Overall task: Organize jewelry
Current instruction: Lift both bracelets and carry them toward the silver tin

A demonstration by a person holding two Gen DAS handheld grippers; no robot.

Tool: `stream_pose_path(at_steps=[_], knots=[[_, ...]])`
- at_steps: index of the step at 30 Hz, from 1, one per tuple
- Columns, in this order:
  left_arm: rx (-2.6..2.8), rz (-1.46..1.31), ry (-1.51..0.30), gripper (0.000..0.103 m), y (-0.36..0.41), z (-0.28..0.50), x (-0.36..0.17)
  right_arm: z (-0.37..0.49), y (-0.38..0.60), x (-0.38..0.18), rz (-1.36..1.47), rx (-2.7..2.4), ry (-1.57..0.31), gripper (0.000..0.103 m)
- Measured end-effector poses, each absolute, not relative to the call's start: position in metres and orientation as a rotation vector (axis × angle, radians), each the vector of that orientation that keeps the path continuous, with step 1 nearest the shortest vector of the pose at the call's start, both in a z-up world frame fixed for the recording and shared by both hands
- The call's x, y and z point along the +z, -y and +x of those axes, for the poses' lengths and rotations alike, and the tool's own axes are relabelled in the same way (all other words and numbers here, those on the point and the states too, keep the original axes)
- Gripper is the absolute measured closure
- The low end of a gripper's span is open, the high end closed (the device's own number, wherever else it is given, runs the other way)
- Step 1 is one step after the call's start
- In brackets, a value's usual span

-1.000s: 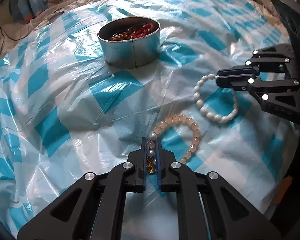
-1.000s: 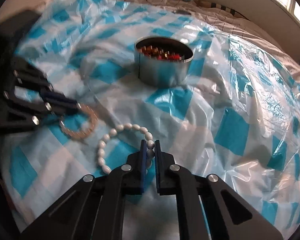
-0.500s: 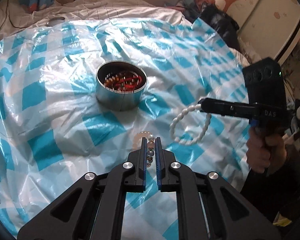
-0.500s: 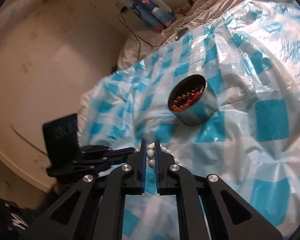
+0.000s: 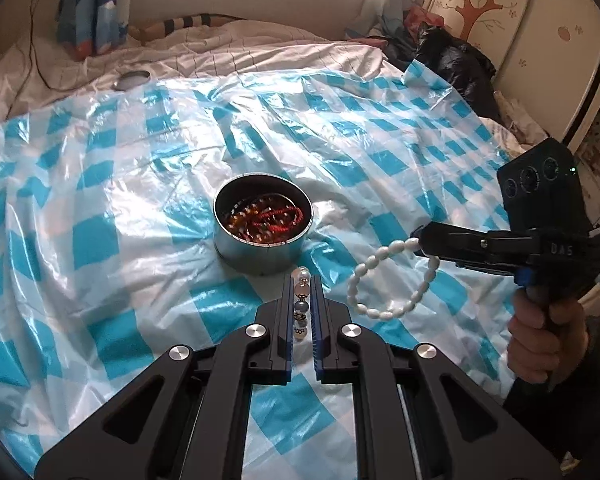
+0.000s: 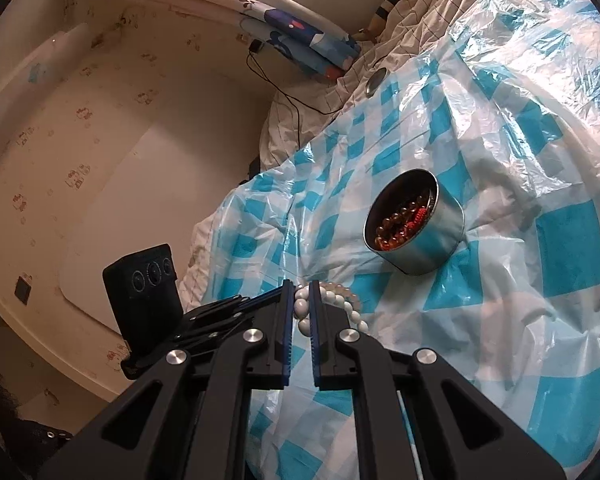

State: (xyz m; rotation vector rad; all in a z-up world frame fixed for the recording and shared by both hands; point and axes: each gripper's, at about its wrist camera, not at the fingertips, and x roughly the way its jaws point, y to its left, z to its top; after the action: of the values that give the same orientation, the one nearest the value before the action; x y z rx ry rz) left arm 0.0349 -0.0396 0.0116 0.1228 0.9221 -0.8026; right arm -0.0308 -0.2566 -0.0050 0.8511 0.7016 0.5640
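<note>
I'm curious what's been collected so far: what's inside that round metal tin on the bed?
The round metal tin holds a tangle of amber-brown beads and a red corded piece. Whatever lies beneath that heap, and the tin's bottom, is covered from view.

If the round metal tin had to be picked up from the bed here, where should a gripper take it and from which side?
Best guess: pinch the tin's rim wall from straight above, one finger inside, one outside. It stands upright and open-topped on the soft checkered plastic sheet. The near rim looks best, where the beaded jewelry inside leaves some room. Both grippers already hold bracelets, so one must release first.
</note>
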Motion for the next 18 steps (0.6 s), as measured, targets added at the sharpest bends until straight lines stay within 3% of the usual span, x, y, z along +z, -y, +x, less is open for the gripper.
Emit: stream_pose_path(at_steps=[18], knots=[[-0.707, 0.23, -0.819, 0.096, 0.053, 0.033, 0.021, -0.025, 0.258, -0.01, 0.89, 0.591, -0.697, 0.095]])
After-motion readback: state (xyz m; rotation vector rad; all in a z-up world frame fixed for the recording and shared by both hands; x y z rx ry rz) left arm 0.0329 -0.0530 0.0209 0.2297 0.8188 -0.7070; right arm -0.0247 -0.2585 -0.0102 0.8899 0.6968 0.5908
